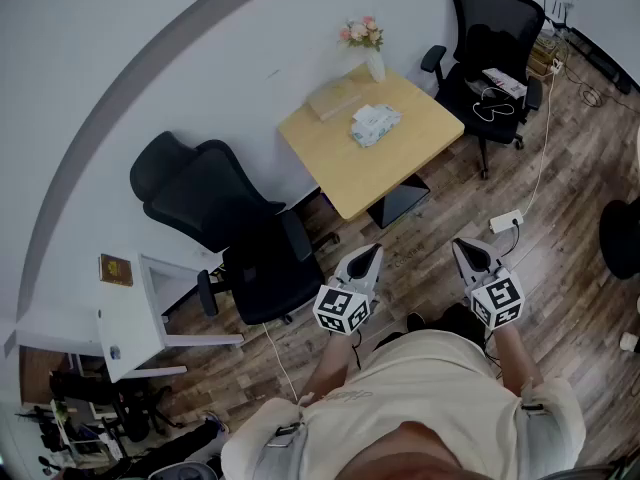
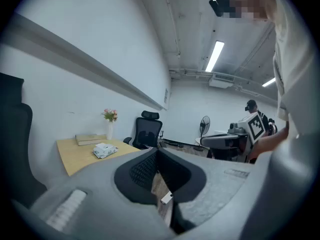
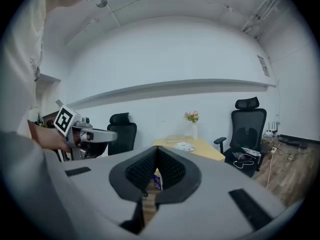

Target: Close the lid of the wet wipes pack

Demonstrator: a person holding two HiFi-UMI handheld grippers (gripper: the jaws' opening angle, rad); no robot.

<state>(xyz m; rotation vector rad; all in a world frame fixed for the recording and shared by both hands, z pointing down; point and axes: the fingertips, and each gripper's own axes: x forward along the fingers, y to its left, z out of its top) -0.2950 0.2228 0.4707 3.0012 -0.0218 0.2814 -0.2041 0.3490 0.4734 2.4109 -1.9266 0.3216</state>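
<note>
The wet wipes pack (image 1: 375, 124) lies on a small wooden table (image 1: 400, 163) by the white wall, far ahead of both grippers; at this distance I cannot tell how its lid stands. It shows small in the left gripper view as the pack (image 2: 104, 150) and in the right gripper view as the pack (image 3: 185, 146). My left gripper (image 1: 371, 255) and right gripper (image 1: 466, 251) hang side by side over the wood floor, well short of the table. Both are shut with nothing held, the left gripper (image 2: 157, 154) and the right gripper (image 3: 156, 154) each showing pads that meet.
A book (image 1: 335, 98) and a vase of flowers (image 1: 365, 48) share the table. Black office chairs stand at the left (image 1: 230, 228) and beyond the table (image 1: 495, 38). A power strip (image 1: 505, 221) with cables lies on the floor. A white cabinet (image 1: 140, 313) stands far left.
</note>
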